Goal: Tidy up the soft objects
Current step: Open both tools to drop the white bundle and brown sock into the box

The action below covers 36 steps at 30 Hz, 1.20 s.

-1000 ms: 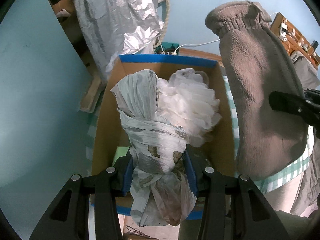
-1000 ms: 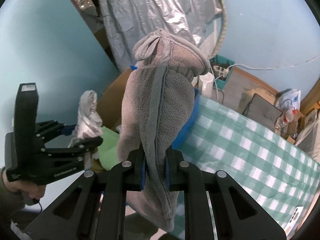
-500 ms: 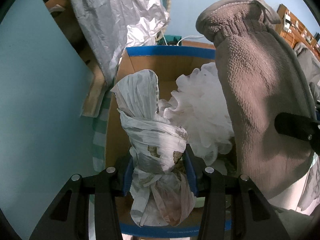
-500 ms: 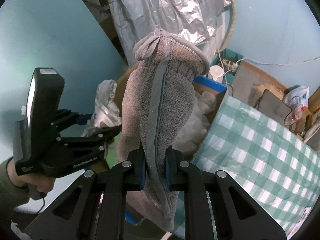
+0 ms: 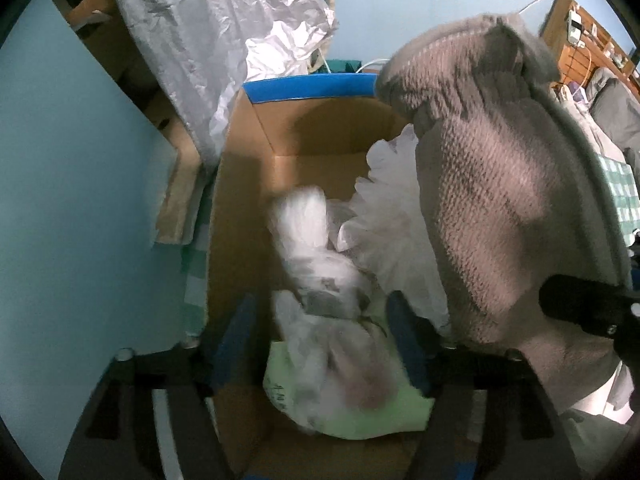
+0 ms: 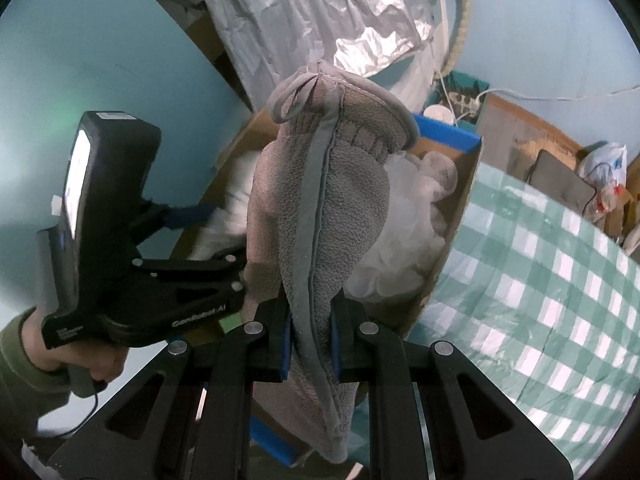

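My left gripper (image 5: 320,344) is open over the cardboard box (image 5: 236,208); the knotted white plastic bag bundle (image 5: 320,292) is blurred between the spread blue pads, loose from them, on a pale green item (image 5: 360,420). A white mesh pouf (image 5: 384,232) lies beside it in the box. My right gripper (image 6: 310,344) is shut on a grey fleece mitt (image 6: 320,208), held upright above the box's near edge. The mitt also fills the right of the left wrist view (image 5: 500,208). The left gripper's body shows in the right wrist view (image 6: 132,280).
The box has blue-taped rims (image 6: 448,132) and stands next to a green checked tablecloth (image 6: 540,280). A silver foil sheet (image 5: 224,32) hangs behind the box. A teal wall panel (image 5: 72,200) is at the left. Bags and clutter (image 6: 604,176) sit at the far right.
My left gripper has opened and the white bag bundle has dropped out of the pads into the box. The right gripper with the mitt has moved closer over the box.
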Tool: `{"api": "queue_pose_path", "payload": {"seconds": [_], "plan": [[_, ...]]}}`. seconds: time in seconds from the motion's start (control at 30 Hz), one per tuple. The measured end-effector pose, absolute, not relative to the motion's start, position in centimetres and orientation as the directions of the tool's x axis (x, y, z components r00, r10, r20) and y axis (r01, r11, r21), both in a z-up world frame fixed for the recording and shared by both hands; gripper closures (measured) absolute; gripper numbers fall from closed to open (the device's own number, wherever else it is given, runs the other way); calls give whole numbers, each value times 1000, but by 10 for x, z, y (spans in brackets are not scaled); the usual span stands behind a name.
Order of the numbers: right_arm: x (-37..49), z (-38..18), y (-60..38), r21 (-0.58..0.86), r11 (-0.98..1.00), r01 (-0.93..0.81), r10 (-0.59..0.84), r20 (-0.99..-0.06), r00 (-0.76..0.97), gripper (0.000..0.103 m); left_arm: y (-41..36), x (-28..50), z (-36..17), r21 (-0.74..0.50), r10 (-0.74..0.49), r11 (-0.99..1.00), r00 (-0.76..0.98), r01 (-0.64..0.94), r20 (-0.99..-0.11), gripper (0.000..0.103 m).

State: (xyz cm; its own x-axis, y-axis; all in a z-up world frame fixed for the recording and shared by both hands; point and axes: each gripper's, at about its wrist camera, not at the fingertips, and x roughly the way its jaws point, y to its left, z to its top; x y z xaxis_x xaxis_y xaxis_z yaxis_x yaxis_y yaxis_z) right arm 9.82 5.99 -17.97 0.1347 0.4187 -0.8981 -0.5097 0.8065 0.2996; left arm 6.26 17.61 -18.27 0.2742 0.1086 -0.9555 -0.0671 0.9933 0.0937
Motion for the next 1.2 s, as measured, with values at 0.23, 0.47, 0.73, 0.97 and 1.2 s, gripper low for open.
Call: {"api": "queue_pose_path", "payload": {"seconds": [0.23, 0.47, 0.73, 0.97, 1.2], "plan": [[95, -186, 68, 313, 797, -516, 425, -898, 113, 89, 180, 51, -170, 108, 126, 991, 284, -77, -951, 24], [91, -194, 78, 316, 781, -539, 428, -899, 94, 86, 186, 27, -157, 89, 125, 987, 297, -131, -947, 24], [88, -187, 87, 280, 766, -579, 427, -895, 132, 45, 198, 9, -152, 70, 128, 977, 295, -199, -947, 24], [85, -169, 82, 224, 782, -581, 402, -894, 197, 39, 198, -2, -146, 43, 114, 971, 296, -237, -948, 24], [83, -142, 66, 179, 796, -578, 381, -890, 250, 38, 187, -11, -130, 11, 89, 971, 320, -238, -943, 24]]}}
